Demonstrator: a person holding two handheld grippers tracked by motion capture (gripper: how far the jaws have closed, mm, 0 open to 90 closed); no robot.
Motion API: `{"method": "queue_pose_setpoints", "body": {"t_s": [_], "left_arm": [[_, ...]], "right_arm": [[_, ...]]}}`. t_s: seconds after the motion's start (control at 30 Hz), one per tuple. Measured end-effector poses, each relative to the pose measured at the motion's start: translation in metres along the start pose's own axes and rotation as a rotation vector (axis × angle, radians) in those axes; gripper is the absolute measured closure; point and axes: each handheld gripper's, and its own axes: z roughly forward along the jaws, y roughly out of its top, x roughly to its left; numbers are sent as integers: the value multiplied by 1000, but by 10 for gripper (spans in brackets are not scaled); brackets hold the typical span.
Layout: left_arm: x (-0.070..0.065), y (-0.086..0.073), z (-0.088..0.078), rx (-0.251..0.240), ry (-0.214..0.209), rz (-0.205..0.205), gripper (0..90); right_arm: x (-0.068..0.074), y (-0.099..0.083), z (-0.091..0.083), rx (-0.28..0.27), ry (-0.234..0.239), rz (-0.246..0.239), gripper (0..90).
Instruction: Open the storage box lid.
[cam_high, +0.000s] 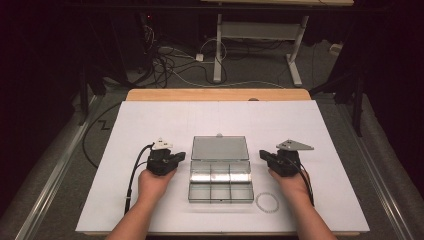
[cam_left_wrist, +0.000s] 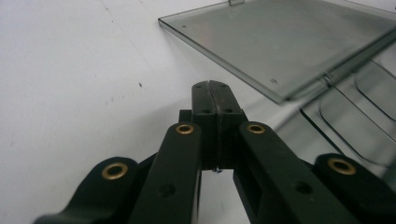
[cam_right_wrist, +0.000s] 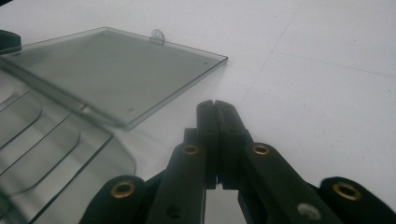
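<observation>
Centre of the high view: a clear plastic compartment box (cam_high: 220, 181) lies on the white counter (cam_high: 150, 120), its lid (cam_high: 220, 148) thrown back flat toward the top of the frame, the divided tray nearer the bottom edge. The compartments look empty from here, though glare on the middle row makes that hard to swear to. Just beside the tray's lower right corner lies a small bead bracelet (cam_high: 266, 202), apart from the box and not touched by anything.

The left gripper (cam_high: 182, 156) sits just left of the box, level with the hinge line; the right gripper (cam_high: 262, 154) mirrors it on the right side. Both point inward at the box without touching it. In the left gripper view the jaws are pressed together, tips meeting, nothing between them, with the lid's corner (cam_left_wrist: 280, 49) filling the upper right of that frame. Same story in the right gripper view: jaws tight together, holding nothing, the lid (cam_right_wrist: 112, 70) spread across the upper left.

So I'd call this the approach: box open, bracelet still outside, no grip taken. My guess is the bracelet goes into a compartment. That calls for the right gripper to part its jaws, drop toward the lower right of the high view and pinch the bead ring, a thin, low thing on a flat surface, so a shallow angle matters. The left gripper may need to steady the light tray
</observation>
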Motion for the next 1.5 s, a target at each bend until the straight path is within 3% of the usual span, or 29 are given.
{"method": "queue_pose_setpoints", "body": {"t_s": [0.2,0.43,0.53,0.6,0.67,0.77,0.93,1.0,1.13,1.23,1.37,1.5], "left_arm": [[-13,-26,-30,-47,-20,14,879],[-15,-49,-58,-10,22,75,878],[-14,-59,-65,-26,53,74,877],[-11,-63,-63,-18,38,59,875],[-12,-63,-59,-11,41,73,820],[-14,-61,-56,-20,21,71,692],[-17,-58,-55,-16,14,115,478],[-17,-58,-56,-20,0,98,454],[-15,-58,-57,-39,17,87,307],[-13,-59,-55,-33,42,81,184],[-13,-59,-55,-31,46,80,25],[-14,-59,-56,-28,48,78,0]], "right_arm": [[13,-17,-23,-21,16,-35,892],[24,-38,-48,-10,25,-59,862],[23,-43,-57,-15,20,-64,843],[21,-47,-62,-33,23,-60,807],[20,-49,-63,-28,48,-62,758],[19,-48,-62,-22,54,-60,668],[18,-51,-62,-24,46,-84,518],[17,-51,-63,-30,41,-82,460],[13,-50,-63,-43,68,-71,344],[12,-51,-63,-48,64,-67,221],[12,-51,-64,-63,60,-66,125],[13,-51,-65,-65,42,-57,5]]}}
